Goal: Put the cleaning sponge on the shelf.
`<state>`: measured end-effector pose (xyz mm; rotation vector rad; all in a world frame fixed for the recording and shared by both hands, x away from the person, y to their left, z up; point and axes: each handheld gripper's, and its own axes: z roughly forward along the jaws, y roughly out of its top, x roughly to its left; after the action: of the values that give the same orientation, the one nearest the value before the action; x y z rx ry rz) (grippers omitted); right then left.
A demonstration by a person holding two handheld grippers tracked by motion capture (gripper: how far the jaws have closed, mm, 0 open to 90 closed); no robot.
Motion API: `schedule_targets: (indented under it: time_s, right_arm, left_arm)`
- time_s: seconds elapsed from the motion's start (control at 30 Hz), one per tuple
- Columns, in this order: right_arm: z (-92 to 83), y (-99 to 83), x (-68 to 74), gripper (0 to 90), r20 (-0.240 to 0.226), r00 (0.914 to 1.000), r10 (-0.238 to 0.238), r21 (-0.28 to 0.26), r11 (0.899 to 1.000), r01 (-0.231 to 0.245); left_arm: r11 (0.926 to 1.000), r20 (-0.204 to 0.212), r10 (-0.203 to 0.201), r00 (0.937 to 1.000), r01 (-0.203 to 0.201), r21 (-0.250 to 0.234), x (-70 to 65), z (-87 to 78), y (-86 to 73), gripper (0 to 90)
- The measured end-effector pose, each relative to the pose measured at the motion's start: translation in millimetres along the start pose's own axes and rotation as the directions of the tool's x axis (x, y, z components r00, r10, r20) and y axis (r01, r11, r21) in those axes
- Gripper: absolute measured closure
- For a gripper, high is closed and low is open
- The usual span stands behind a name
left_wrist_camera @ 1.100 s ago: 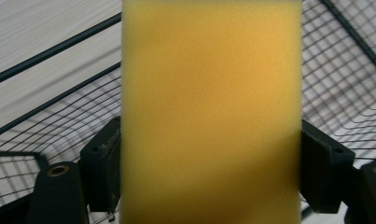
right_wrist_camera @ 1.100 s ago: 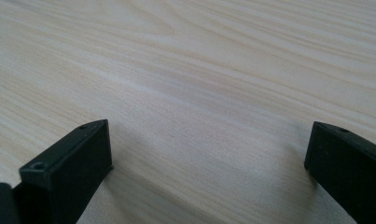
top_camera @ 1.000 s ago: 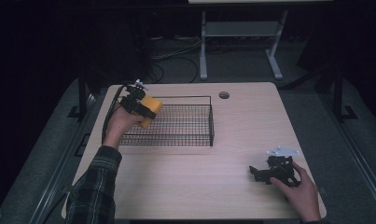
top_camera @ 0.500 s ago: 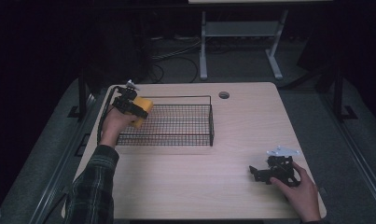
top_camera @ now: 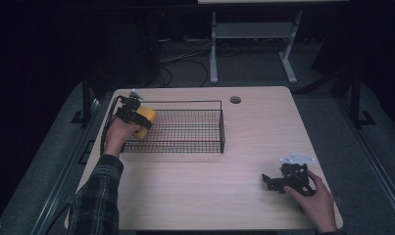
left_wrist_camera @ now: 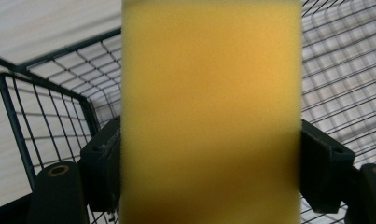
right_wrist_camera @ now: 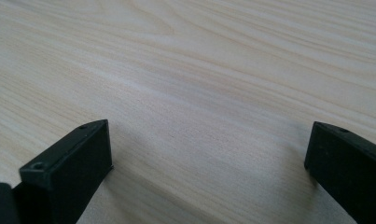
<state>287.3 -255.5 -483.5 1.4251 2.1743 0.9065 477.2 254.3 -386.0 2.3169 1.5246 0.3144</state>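
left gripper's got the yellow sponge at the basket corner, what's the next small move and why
Probably lower it a little further, then open. The left gripper is shut on the yellow foam sponge, which hangs over the left end of the black wire basket, with the mesh floor visible below it in the left gripper view.

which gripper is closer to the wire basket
Left. The left gripper holds a yellow sponge at the left end of the wire basket. The right gripper rests on the table near its front right corner, well apart from it.
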Motion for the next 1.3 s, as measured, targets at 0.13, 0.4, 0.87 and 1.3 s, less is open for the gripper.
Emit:
schedule_targets:
  time_s: [0.13,0.4,0.87,1.3]
  right_arm:
    - [0.0,0.0,0.0,0.0,0.000,1.0000,0.000,0.000,1.000,0.000]
    - [0.0,0.0,0.0,0.0,0.000,1.0000,0.000,0.000,1.000,0.000]
    - [0.0,0.0,0.0,0.0,0.000,1.0000,0.000,0.000,1.000,0.000]
    - [0.0,0.0,0.0,0.0,0.000,1.0000,0.000,0.000,1.000,0.000]
  left_arm:
    - [0.9999,0.001,-0.005,1.0000,0.005,0.010,2.2,4.4,-2.9,22.5]
    - [0.9995,0.001,-0.020,0.9998,0.020,0.025,4.7,10.4,-7.3,22.5]
    - [0.9987,0.004,-0.010,0.9999,0.010,0.050,2.6,16.6,-9.4,22.3]
    - [0.9983,0.013,0.002,0.9999,-0.003,0.058,2.2,16.7,-10.2,18.2]
